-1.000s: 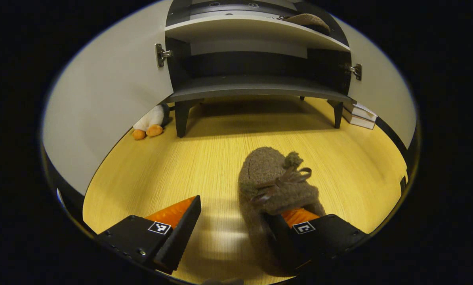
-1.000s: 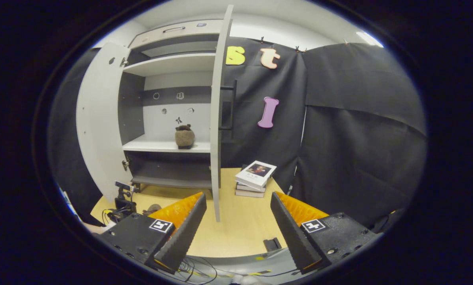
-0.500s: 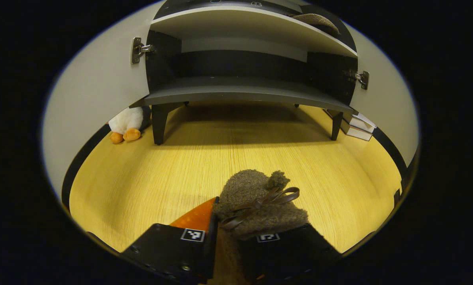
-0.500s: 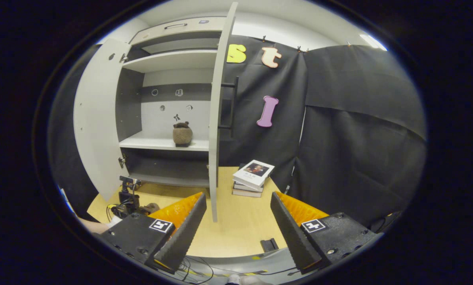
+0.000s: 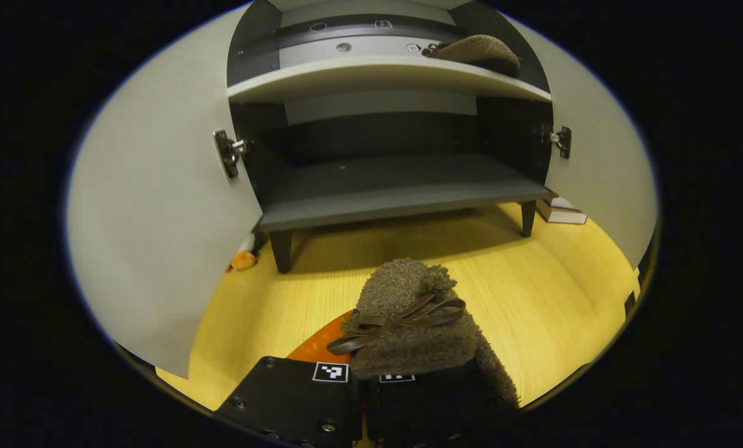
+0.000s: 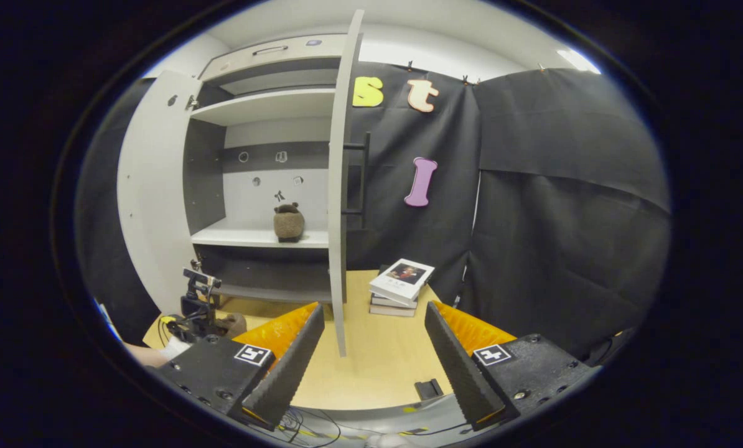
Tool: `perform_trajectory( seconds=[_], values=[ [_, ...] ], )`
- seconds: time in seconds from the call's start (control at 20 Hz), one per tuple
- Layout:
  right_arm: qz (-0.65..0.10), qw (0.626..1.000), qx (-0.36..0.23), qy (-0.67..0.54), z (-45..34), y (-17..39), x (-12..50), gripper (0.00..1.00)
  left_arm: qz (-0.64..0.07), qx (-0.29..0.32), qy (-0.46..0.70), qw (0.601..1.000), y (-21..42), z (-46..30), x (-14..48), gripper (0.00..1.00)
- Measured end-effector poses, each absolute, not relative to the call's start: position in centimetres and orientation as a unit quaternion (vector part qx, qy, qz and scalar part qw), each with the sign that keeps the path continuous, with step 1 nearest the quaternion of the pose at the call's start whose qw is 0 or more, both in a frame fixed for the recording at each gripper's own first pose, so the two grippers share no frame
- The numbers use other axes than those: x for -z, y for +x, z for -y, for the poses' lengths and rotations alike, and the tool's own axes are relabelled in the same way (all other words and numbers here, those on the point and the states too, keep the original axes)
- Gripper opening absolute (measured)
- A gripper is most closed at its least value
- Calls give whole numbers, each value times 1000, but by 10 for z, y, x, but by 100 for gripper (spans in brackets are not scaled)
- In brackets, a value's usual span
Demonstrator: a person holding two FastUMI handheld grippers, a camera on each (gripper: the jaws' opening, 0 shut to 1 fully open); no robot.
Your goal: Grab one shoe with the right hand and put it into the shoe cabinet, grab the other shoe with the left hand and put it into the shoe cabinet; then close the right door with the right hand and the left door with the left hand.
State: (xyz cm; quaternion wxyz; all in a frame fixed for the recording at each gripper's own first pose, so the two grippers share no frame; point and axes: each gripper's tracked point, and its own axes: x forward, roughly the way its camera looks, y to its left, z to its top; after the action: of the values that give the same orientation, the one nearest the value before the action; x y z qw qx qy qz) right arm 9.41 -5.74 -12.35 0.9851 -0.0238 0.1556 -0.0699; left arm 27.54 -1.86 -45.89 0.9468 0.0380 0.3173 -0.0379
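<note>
Left gripper view: left tongs (image 5: 371, 379) pinching fuzzy shoe (image 5: 412, 320); right tongs (image 6: 371, 354) spread.

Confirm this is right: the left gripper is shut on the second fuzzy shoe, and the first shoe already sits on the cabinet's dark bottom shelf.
Not quite. The first shoe sits on the white shelf above, as the right gripper view shows. The left gripper is shut on the second shoe.

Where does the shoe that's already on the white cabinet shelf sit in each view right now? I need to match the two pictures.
Left gripper view: the shelved shoe lies at the top right, on the white shelf, seen from below.
Right gripper view: the shelved shoe stands left of centre on the white shelf, just left of the open right door.
Shared landmark: the stack of books on the floor, at the right edge of the left gripper view.
</note>
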Motion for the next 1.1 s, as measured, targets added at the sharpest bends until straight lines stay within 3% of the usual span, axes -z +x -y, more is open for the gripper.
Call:
perform_trajectory(
  seconds=[0.35, 0.65, 1.1],
  values=[
    [-141, 989, 52, -3, 46, 91, 120, 100, -228, 28, 50, 972, 328, 13, 328, 13],
    [-125, 991, 53, 13, 57, 94, 110, 100, -157, 21, 35, 987, 417, 4, 226, 13],
    [-141, 987, 80, 20, 82, 88, 122, 100, -92, -22, 92, 991, 558, -13, 138, 13]
  ],
)
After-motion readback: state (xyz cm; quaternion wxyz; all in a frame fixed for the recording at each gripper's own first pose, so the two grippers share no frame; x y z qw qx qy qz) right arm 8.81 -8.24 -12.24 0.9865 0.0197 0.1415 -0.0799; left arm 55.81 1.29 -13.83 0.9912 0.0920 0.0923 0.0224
